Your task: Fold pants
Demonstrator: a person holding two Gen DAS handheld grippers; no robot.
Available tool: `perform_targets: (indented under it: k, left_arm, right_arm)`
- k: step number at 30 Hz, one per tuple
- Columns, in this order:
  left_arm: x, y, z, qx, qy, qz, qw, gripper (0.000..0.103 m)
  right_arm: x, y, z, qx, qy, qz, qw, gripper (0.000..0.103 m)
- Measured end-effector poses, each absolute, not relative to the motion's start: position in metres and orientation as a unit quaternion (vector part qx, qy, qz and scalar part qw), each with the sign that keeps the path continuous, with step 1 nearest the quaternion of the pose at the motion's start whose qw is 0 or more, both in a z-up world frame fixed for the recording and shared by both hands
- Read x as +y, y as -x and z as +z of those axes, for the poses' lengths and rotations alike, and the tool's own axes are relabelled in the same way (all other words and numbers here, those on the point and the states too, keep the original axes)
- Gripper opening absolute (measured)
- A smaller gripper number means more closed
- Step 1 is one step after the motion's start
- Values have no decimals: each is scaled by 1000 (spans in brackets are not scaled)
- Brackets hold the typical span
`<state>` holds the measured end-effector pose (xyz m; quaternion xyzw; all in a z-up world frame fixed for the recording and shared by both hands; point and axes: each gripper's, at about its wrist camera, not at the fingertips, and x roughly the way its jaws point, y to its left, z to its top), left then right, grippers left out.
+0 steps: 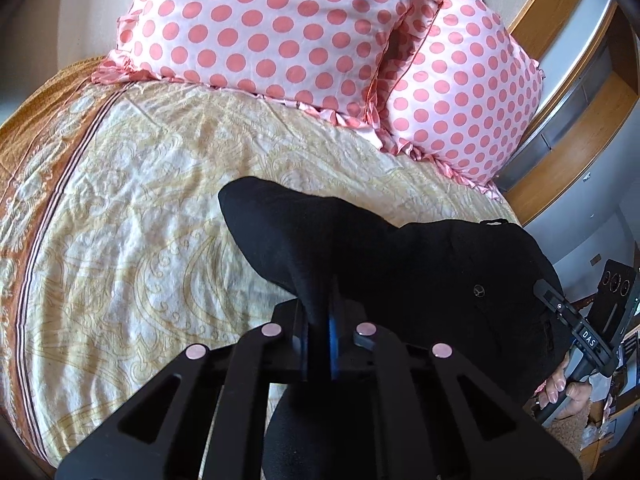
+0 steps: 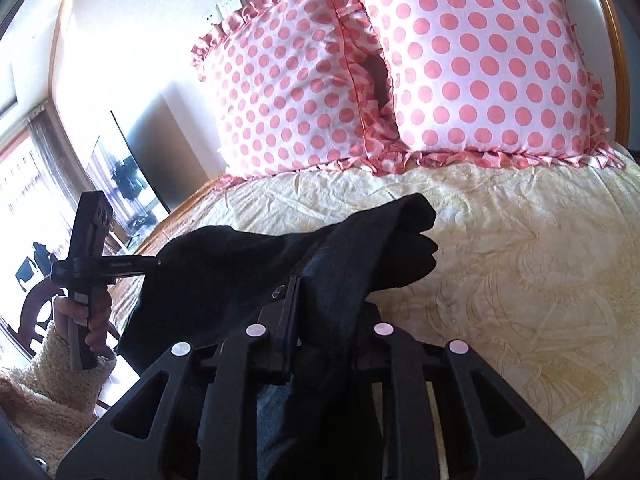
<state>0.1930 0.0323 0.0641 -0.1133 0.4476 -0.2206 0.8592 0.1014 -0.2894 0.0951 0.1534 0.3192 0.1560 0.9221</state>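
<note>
Gripping black pants [image 1: 400,264] above a cream paisley bedspread [image 1: 140,200], both the left gripper [image 1: 320,320] and right gripper [image 2: 320,312] are pinching cloth; polka-dot pillows [image 2: 400,80] are sitting at 12 o'clock (wooden headboard [image 1: 560,8] behind).

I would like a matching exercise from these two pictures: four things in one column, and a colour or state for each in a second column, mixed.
Things:
1. pants
2. pillows
3. bedspread
4. left gripper

Descriptions:
A. pink dots on white
B. shut on cloth
C. black, held above the bed
D. cream with a yellow pattern

Pairs: 1-C, 2-A, 3-D, 4-B
</note>
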Motion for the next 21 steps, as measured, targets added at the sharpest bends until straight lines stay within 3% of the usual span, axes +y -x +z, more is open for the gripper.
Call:
perform_targets:
  k: [8,15,17,18,19,21]
  left_arm:
    - [23,-245,85,391,101,-186,896,6]
    - [26,-283,36,436,94,-139,884,10]
    - [27,-280,34,436,90,-135,885,20]
    - [29,-278,36,437,88,-132,885,29]
    - [32,-275,38,437,86,-123,887,42]
    - [42,-263,49,416,78,-89,901,57]
  right_arm:
    - [-299,-176,94,317,-159,131,926,13]
    - [-314,-213,44,386,-168,74,904,14]
    - [-315,-209,40,398,-164,57,901,18]
    - [-316,-204,41,400,-161,47,901,31]
    - [-317,-199,43,399,-154,32,904,35]
    - [-317,-183,55,379,-142,17,914,36]
